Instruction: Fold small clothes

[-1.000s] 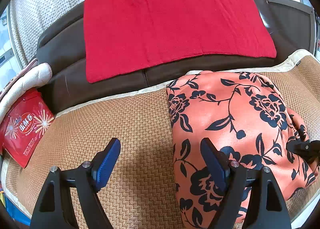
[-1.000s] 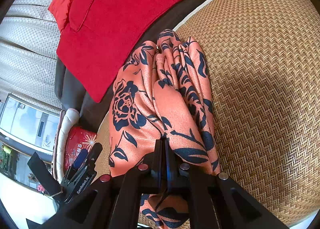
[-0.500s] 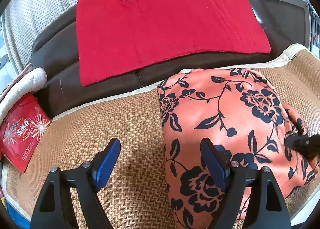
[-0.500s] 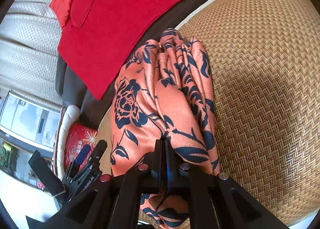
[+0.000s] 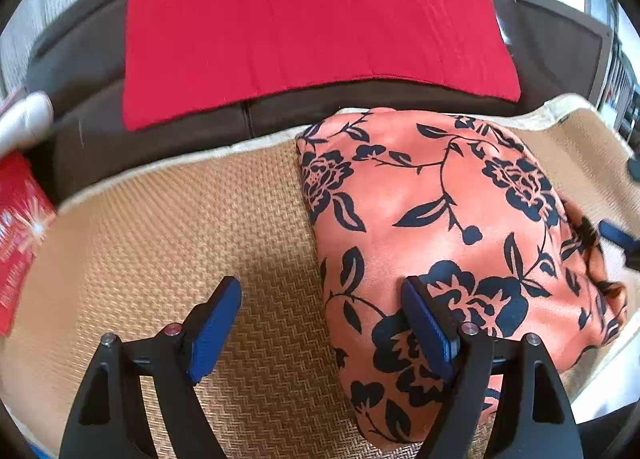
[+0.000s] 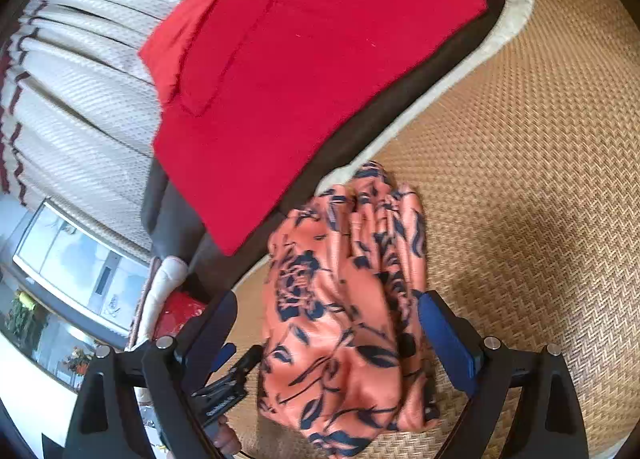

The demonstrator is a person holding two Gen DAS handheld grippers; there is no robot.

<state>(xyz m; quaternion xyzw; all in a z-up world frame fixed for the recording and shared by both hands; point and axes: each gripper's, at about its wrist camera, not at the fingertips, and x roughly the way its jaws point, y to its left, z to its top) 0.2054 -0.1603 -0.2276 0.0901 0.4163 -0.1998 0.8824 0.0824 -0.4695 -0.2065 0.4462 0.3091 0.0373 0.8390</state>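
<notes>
1. The woven mat (image 5: 168, 243) covers the sofa seat. It is the biggest thing here, and the cloth lies on it.
2. A red cushion cover (image 5: 312, 27) lies on the dark sofa back (image 5: 552, 47), behind the mat. Nothing touches it.
3. The orange flower cloth (image 5: 452, 227) sits on the mat as a folded bundle, close to the mat's back edge. One side looks smooth. The other side, seen in the right view (image 6: 352, 299), is bunched in pleats.
4. The right tongs (image 6: 328, 335) were pinching the cloth a moment ago. Now they have just sprung wide apart. The cloth sits between them, but the pads do not press on it. So the cloth is let go and rests by itself.
5. The left tongs (image 5: 320, 323) stay spread wide, as before. One pad hangs over the mat and one over the cloth's near edge. They hold nothing.
6. I think this fold is done. The bunched side may still need smoothing.
</notes>
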